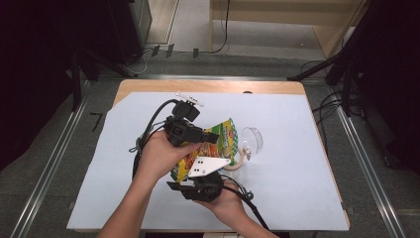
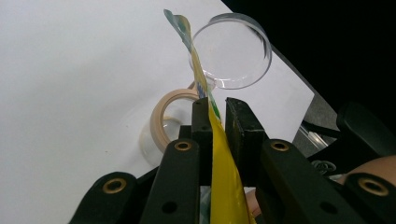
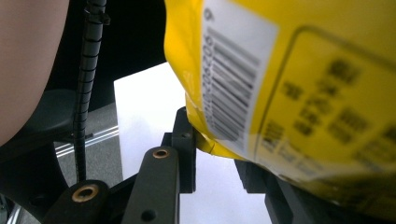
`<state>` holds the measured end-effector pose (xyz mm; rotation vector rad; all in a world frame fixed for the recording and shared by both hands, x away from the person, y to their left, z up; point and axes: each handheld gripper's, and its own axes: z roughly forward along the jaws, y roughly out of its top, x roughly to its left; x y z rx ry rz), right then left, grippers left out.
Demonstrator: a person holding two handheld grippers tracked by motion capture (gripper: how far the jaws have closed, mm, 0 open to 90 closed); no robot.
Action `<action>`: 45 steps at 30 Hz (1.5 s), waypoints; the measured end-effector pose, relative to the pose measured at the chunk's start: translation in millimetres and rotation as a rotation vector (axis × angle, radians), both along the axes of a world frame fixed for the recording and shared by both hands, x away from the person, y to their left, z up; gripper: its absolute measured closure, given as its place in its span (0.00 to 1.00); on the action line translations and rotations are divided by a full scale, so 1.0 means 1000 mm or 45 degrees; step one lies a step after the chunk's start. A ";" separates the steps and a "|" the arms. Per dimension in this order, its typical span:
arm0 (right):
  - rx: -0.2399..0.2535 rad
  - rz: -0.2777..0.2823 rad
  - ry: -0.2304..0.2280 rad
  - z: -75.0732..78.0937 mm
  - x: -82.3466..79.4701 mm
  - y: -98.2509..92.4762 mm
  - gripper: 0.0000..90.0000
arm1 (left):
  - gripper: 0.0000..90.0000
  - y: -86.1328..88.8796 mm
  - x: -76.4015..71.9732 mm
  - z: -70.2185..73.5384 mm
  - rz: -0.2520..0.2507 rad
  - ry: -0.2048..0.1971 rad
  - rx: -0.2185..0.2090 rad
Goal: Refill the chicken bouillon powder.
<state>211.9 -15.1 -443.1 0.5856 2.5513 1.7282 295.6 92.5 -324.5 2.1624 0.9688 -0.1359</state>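
A yellow snack bag with a printed picture hangs over the middle of the table, held between both hands. My left gripper comes in from the left; in the left gripper view its jaws stand close together with the bag's thin sealed edge pinched between them. My right gripper, with its grey plate on top, holds the bag from below. In the right gripper view the bag's lower corner, barcode side showing, sits between the jaws; the left jaw presses on it and the right jaw is partly hidden behind it.
A clear plastic cup lies on its side just right of the bag, with a roll of beige tape beside it. A white sheet covers the wooden table. A small white object lies near the back edge.
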 end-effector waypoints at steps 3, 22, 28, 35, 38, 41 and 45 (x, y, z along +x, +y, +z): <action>0.014 -0.002 0.008 0.001 0.001 0.000 0.81 | 0.92 -0.002 -0.002 0.003 0.001 -0.027 0.020; 0.034 -0.032 0.015 0.000 0.003 -0.002 0.82 | 0.92 -0.009 -0.003 0.006 -0.025 -0.048 0.028; 0.029 -0.020 0.012 0.001 0.002 -0.001 0.82 | 0.92 -0.008 -0.003 0.006 -0.020 -0.044 0.024; 0.038 -0.021 0.011 0.002 0.002 -0.002 0.82 | 0.92 -0.009 -0.003 0.007 -0.025 -0.049 0.027; 0.042 -0.025 0.019 0.001 0.003 -0.002 0.82 | 0.92 -0.010 -0.002 0.006 -0.022 -0.044 0.032; 0.040 -0.025 0.019 0.001 0.003 -0.002 0.82 | 0.92 -0.009 -0.001 0.005 -0.022 -0.039 0.027; 0.037 -0.020 0.020 0.001 0.003 -0.002 0.82 | 0.92 -0.009 -0.001 0.005 -0.021 -0.039 0.026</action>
